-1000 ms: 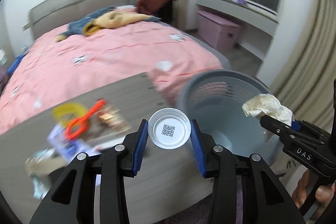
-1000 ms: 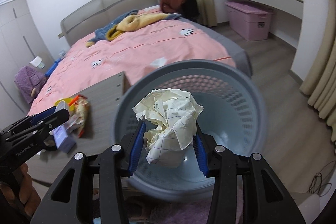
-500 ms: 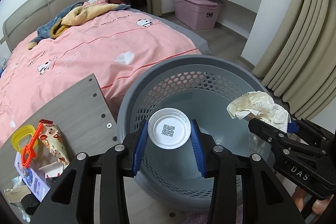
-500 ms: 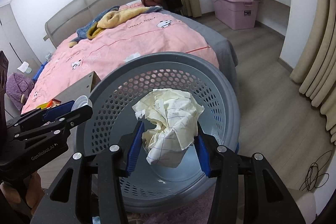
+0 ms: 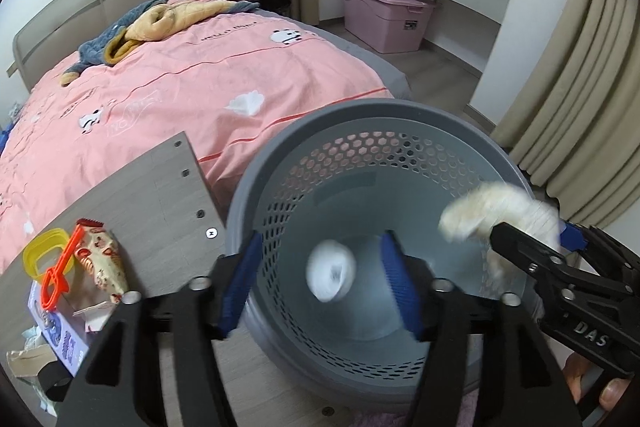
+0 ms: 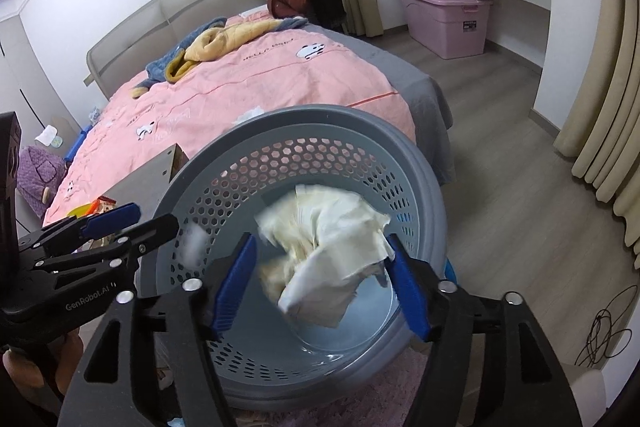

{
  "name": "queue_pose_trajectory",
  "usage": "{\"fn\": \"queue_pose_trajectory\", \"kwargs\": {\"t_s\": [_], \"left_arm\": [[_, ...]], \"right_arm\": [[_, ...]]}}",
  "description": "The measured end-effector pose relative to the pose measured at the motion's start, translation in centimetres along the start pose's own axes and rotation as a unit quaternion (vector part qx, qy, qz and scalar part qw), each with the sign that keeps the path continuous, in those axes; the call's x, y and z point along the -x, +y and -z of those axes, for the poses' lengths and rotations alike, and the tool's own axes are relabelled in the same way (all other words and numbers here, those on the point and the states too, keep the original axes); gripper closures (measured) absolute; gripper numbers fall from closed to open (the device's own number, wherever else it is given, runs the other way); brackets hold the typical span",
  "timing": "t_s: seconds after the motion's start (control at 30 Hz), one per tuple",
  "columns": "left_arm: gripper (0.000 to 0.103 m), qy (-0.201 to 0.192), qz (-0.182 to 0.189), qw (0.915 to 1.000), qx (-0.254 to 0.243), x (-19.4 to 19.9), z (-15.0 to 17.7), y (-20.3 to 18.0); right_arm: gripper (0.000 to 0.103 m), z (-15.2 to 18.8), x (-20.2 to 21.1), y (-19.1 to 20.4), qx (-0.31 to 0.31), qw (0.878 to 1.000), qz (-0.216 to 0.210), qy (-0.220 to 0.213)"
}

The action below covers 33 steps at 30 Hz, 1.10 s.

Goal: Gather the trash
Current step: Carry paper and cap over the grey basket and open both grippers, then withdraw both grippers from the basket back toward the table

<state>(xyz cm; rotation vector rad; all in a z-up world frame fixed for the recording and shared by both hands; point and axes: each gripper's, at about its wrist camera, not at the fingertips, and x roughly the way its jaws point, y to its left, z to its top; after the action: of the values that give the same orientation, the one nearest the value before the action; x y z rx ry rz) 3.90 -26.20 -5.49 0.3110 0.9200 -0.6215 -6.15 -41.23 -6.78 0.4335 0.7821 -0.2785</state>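
Crumpled paper wad [image 6: 324, 251] & small white cup [image 5: 331, 275] are both blurred mid-drop over the grey basket [image 5: 280, 163], clear of the pads. Left gripper [image 5: 320, 281] & right gripper [image 6: 320, 275] jaws are opening, nothing pinched. Both prob light; the wad is soft, grab anywhere, while the cup is thin, so pinch across its rim.

Both wrist views above basket [image 5: 360, 115]

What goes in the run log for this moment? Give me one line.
left gripper: opening, cup dropping | right gripper: opening, paper dropping | both above basket | wrappers remain on table
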Motion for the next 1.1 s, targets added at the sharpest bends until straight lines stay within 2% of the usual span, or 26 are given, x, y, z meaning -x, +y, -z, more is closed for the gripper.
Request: {"fn": "queue_pose_trajectory", "kwargs": {"t_s": [1.1], "left_arm": [[0.04, -0.02, -0.021, 0.9992, 0.029, 2.3, 1.6, 1.5]], "right_arm": [[0.034, 0.8, 0.3, 1.7, 0.02, 1.0, 0.006, 0.002]]}}
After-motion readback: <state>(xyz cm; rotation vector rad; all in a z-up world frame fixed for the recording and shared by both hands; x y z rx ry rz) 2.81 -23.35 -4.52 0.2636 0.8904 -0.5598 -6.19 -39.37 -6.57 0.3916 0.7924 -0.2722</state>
